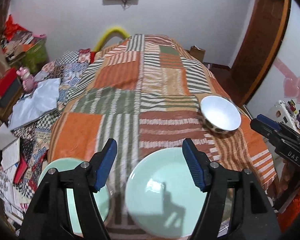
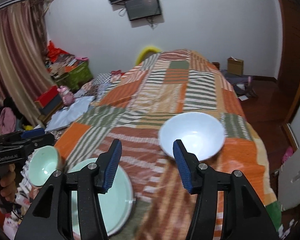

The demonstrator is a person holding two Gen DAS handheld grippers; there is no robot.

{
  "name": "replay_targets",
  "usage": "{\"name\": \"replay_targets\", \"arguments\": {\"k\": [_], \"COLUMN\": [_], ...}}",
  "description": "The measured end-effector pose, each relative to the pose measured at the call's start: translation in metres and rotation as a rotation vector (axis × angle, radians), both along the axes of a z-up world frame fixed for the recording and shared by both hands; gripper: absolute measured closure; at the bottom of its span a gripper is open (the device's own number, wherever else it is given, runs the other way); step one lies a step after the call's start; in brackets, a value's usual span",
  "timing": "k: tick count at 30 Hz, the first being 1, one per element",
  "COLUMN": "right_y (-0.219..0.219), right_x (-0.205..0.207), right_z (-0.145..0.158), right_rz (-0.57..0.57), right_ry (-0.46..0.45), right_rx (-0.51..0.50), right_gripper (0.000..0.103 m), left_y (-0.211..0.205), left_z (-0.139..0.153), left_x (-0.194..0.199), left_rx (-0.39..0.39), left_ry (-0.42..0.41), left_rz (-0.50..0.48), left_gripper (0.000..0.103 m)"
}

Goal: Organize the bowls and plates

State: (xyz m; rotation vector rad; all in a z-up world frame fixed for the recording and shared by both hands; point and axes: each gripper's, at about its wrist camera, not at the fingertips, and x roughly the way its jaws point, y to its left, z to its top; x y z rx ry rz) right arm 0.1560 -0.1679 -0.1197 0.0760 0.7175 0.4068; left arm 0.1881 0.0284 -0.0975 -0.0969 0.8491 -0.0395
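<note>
Both claws stood over the near end of a bed covered by a striped patchwork quilt (image 1: 130, 92). Left claw (image 1: 150, 166): jaws parted fairly wide, nothing between the blue pads. Right claw (image 2: 148, 165): jaws parted, somewhat narrower, also empty. A green plate (image 1: 164, 198) lay flat on the quilt at the near edge, below the left claw. A green bowl (image 2: 43, 165) sat tilted just left of the plate, mouth toward the cameras (partly hidden behind the left claw's finger in its own view). A white bowl (image 2: 192, 134) with dark spots on its outside rested tilted on the quilt to the right, apart from the plate, mouth toward the cameras. A hand (image 2: 7, 182) on the left claw's grip showed at the right view's left edge. Both views were motion-blurred.
</note>
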Motion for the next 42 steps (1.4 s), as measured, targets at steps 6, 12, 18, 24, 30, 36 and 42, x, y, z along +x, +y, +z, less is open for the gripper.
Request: {"name": "replay_targets", "arguments": {"k": [6, 12, 18, 24, 30, 36, 42], "right_y": [-0.029, -0.048, -0.065, -0.079, -0.084, -0.078, -0.07], "right_x": [0.016, 0.035, 0.058, 0.082, 0.096, 0.108, 0.11], "right_z": [-0.01, -0.026, -0.048, -0.062, -0.076, -0.089, -0.092], "right_rz": [-0.058, -0.092, -0.143, -0.169, -0.151, -0.098, -0.064], "right_ry": [0.028, 0.065, 0.123, 0.163, 0.214, 0.276, 0.292], "right_rx": [0.001, -0.016, -0.027, -0.038, -0.024, -0.034, -0.039], "right_gripper": [0.053, 0.053, 0.053, 0.053, 0.068, 0.08, 0.079], "left_y": [-0.032, -0.058, -0.079, -0.091, -0.102, -0.114, -0.12], "left_z": [-0.003, -0.018, -0.037, -0.057, -0.073, -0.087, -0.102], "left_x": [0.031, 0.064, 0.095, 0.123, 0.143, 0.158, 0.172], "left_rx": [0.015, 0.014, 0.029, 0.006, 0.001, 0.009, -0.008], "left_ry": [-0.003, 0.023, 0.041, 0.081, 0.103, 0.133, 0.195], "left_rz": [-0.03, -0.077, -0.121, -0.15, -0.182, -0.214, -0.229], "left_gripper": [0.031, 0.03, 0.03, 0.03, 0.03, 0.03, 0.039]}}
